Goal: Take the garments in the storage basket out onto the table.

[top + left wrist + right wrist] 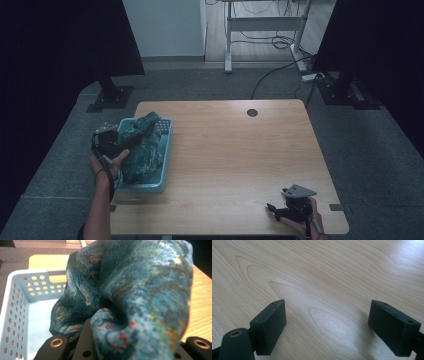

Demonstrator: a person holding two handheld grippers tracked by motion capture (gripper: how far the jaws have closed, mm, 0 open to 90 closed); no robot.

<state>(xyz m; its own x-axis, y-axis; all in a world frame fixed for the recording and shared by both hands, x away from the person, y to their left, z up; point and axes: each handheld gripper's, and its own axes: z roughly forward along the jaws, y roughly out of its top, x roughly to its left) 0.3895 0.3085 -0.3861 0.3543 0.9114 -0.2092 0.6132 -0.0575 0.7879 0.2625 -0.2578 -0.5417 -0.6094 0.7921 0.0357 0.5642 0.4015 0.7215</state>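
bunched blue-green patterned cloth (pixel 140 297) crowds the left tool view, its folds pressed between the black jaws of the left tool (pixel 130 350), which is pinching it. flecks of red and pale yellow run through the weave. from above, the left tool (pixel 116 142) sits over the near-left part of the worktop (pixel 240 160), gripped by the person's left hand (pixel 107 167), and the cloth (pixel 142 145) hangs from it with most of its bulk down inside the light blue basket (pixel 161 182). part of the fabric rises above the basket's rim.

that basket (pixel 15 315) has perforated walls and a slot handle at its far end; its pale floor shows bare to the left of the cloth. it stands at the left edge of the worktop, long side running away from the person.

well apart, at the near-right corner, the right tool (pixel 280 210) rests low over bare wood in the person's right hand (pixel 307 220), a grey three-cornered plate on top. in its own view the right tool (pixel 327 327) has its jaws spread wide, with wood grain of the worktop (pixel 324 277) between them.

beyond the worktop lies grey floor, with black stands and a white desk frame with cables.
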